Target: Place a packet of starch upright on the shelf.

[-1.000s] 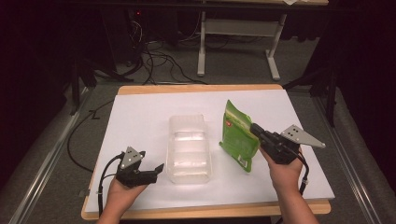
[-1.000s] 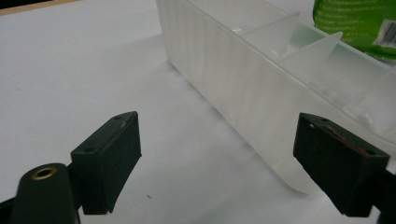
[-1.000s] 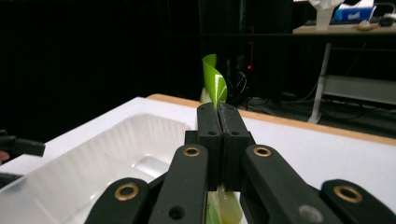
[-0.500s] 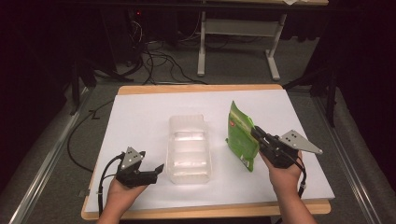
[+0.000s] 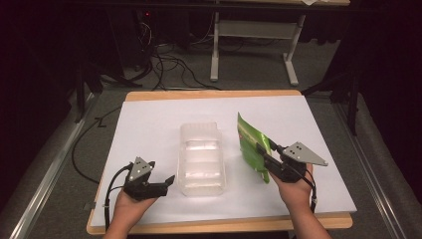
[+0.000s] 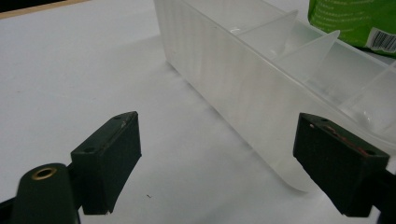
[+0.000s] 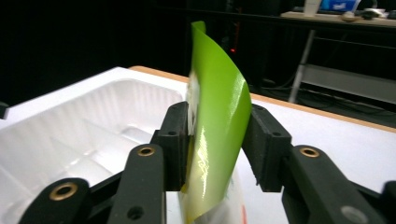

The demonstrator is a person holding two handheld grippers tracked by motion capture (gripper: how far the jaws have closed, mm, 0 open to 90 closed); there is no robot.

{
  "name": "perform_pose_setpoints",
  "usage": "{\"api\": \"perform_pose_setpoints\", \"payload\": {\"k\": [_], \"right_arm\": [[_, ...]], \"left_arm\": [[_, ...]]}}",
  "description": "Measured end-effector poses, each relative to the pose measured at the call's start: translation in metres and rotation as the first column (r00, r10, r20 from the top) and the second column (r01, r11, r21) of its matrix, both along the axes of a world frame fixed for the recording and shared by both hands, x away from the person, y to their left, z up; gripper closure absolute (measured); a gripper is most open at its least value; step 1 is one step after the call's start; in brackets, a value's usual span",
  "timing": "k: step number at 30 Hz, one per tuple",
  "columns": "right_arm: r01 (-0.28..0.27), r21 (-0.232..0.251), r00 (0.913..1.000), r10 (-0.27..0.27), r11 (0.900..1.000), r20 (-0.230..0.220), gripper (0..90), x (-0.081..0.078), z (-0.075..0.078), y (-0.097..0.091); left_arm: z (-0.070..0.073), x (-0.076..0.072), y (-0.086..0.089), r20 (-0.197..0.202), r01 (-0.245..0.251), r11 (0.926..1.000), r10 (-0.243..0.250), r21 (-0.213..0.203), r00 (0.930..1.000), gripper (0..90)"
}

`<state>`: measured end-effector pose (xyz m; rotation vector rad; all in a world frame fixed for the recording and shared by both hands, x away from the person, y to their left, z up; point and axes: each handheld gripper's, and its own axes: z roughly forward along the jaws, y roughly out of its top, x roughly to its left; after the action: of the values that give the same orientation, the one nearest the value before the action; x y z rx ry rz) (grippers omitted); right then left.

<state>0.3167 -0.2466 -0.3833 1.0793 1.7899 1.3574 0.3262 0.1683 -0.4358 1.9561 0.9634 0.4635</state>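
Observation:
A green pouch (image 5: 251, 147) stands on edge on the white table top, just right of a clear plastic divided tray (image 5: 199, 127). My right gripper (image 5: 263, 152) is at the pouch's near right side. Its jaws have just been opening, and the pouch (image 7: 217, 116) still stands between the pads of the right gripper (image 7: 217, 135), leaning on one side with no squeeze. My left gripper (image 5: 166, 181) rests open near the tray's near left corner. In the left gripper view the tray wall (image 6: 224, 70) lies between and beyond the wide jaws of the left gripper (image 6: 215, 158).
The white board (image 5: 149, 129) covers a wooden table with bare surface at the left and far side. Cables (image 5: 164, 64) and a metal table frame (image 5: 249, 35) lie on the floor beyond the far edge.
The right gripper's jaws have spread apart around the pouch, which has shifted slightly right and stands more upright. The left hand has not moved.

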Motion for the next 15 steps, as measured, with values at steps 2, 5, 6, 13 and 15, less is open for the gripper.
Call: {"api": "perform_pose_setpoints", "payload": {"k": [2,5,6,13,15], "right_arm": [[0.018,0.001,0.9998,-0.018,0.9998,-0.006,61.1,0.001,-0.001,-0.003],[0.041,0.036,0.9988,-0.04,0.9985,-0.026,59.2,0.004,-0.002,-0.011],[0.049,0.046,0.9983,-0.048,0.9977,-0.032,58.2,0.005,-0.003,-0.014],[-0.018,0.108,0.9948,0.029,0.994,-0.097,46.3,0.008,-0.01,-0.014],[-0.036,0.1,0.9937,0.046,0.9944,-0.102,46.4,0.008,-0.011,-0.01]], "left_arm": [[0.0,0.0,0.0,-0.001,0.001,1.0,-0.001,0.0,1.0,15.7],[0.0,0.0,0.0,-0.001,0.001,1.0,-0.001,0.0,1.0,15.7],[0.0,0.0,0.0,-0.001,0.0,1.0,0.0,0.0,1.0,15.7],[0.0,0.0,0.0,-0.002,0.0,1.0,0.0,0.001,1.0,15.8],[0.0,0.0,0.0,-0.002,0.0,1.0,0.0,0.001,1.0,15.7]]}}
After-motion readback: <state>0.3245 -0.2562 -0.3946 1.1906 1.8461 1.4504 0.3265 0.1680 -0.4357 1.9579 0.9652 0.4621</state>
